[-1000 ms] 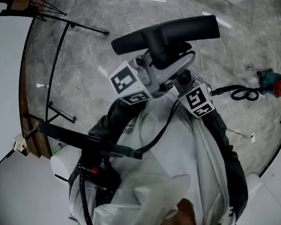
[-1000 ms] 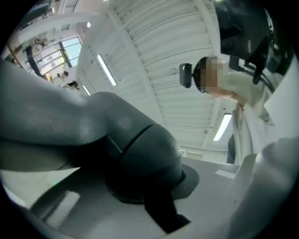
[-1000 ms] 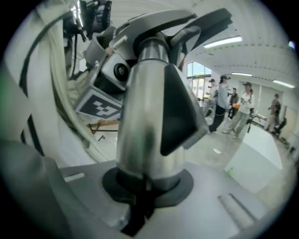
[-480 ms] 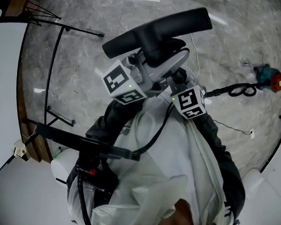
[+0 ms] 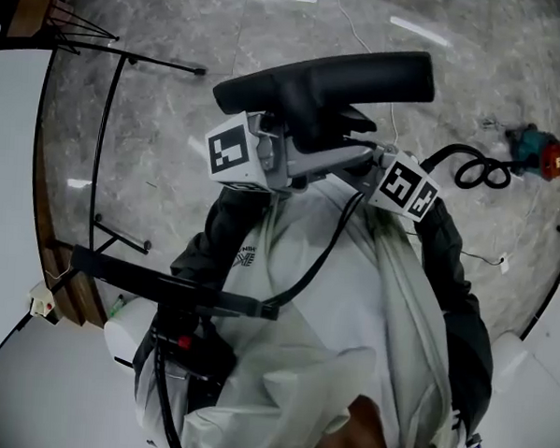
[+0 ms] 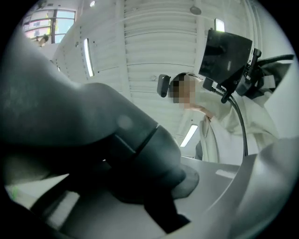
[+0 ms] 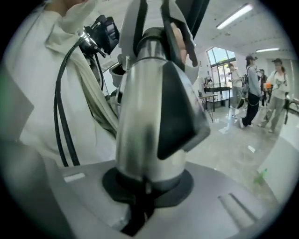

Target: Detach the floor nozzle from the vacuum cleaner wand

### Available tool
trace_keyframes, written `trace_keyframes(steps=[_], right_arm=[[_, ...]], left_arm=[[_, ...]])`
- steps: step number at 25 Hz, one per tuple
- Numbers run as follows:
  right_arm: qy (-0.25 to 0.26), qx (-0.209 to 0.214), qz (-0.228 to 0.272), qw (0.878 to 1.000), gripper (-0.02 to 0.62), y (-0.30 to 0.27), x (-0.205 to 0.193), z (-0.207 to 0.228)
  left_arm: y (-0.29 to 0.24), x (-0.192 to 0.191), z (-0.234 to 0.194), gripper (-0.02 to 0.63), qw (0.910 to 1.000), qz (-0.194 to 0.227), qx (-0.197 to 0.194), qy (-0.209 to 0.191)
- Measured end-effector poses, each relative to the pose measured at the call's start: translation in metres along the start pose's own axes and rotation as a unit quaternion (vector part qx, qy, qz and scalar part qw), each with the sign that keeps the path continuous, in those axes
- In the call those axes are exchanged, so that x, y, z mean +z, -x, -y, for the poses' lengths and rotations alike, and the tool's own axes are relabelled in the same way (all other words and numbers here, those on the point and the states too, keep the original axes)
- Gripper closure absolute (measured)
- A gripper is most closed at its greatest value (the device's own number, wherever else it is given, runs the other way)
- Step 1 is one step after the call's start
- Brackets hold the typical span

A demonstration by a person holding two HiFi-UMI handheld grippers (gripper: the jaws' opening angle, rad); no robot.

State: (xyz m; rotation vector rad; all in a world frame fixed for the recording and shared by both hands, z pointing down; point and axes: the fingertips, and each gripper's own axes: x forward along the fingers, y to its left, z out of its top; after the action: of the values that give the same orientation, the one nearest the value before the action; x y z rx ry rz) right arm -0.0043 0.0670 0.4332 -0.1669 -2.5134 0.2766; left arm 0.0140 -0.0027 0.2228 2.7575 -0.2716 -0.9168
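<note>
Floor nozzle (image 5: 325, 76) gripped by left gripper (image 6: 156, 193) jaws, wand (image 7: 140, 102) by right gripper (image 7: 145, 191) jaws; jacket print (image 5: 251, 257) illegible.

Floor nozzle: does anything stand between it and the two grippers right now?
Nothing visible does. The left gripper is closed on the floor nozzle at its dark neck. The right gripper is closed on the silver wand right beside it.
</note>
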Motion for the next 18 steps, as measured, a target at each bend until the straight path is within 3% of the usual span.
trace_keyframes(steps=[2, 4, 7, 9, 10, 11, 13, 16, 18], right_arm=[[-0.015, -0.018, 0.003, 1.0, 0.555, -0.003, 0.002, 0.009], [-0.035, -0.101, 0.004, 0.994, 0.557, -0.006, 0.002, 0.031], [-0.046, -0.259, -0.02, 0.965, 0.557, -0.004, -0.003, 0.062], [-0.045, -0.31, -0.033, 0.949, 0.557, -0.001, -0.006, 0.07], [-0.043, -0.312, -0.033, 0.949, 0.557, -0.001, -0.005, 0.07], [-0.039, -0.303, -0.03, 0.952, 0.557, -0.001, -0.004, 0.068], [-0.029, -0.26, -0.022, 0.965, 0.557, -0.002, -0.003, 0.059], [-0.009, -0.124, 0.005, 0.992, 0.555, -0.001, 0.002, 0.026], [0.004, -0.029, 0.016, 0.999, 0.555, 0.003, 0.004, 0.002]], left_arm=[[0.003, 0.001, -0.013, 0.529, 0.9996, 0.0, 0.027, 0.009], [0.01, 0.001, -0.037, 0.528, 0.9953, 0.004, 0.095, 0.02], [0.025, -0.001, -0.069, 0.529, 0.9739, -0.004, 0.226, 0.025], [0.032, -0.003, -0.079, 0.529, 0.9565, -0.016, 0.29, 0.025], [0.032, -0.004, -0.08, 0.531, 0.9545, -0.021, 0.297, 0.023], [0.029, -0.003, -0.077, 0.531, 0.9583, -0.024, 0.284, 0.02], [0.019, -0.003, -0.062, 0.531, 0.975, -0.027, 0.22, 0.01], [0.002, -0.001, -0.022, 0.532, 0.9972, -0.02, 0.072, 0.001], [-0.004, -0.004, 0.007, 0.532, 0.9994, -0.025, -0.025, 0.003]])
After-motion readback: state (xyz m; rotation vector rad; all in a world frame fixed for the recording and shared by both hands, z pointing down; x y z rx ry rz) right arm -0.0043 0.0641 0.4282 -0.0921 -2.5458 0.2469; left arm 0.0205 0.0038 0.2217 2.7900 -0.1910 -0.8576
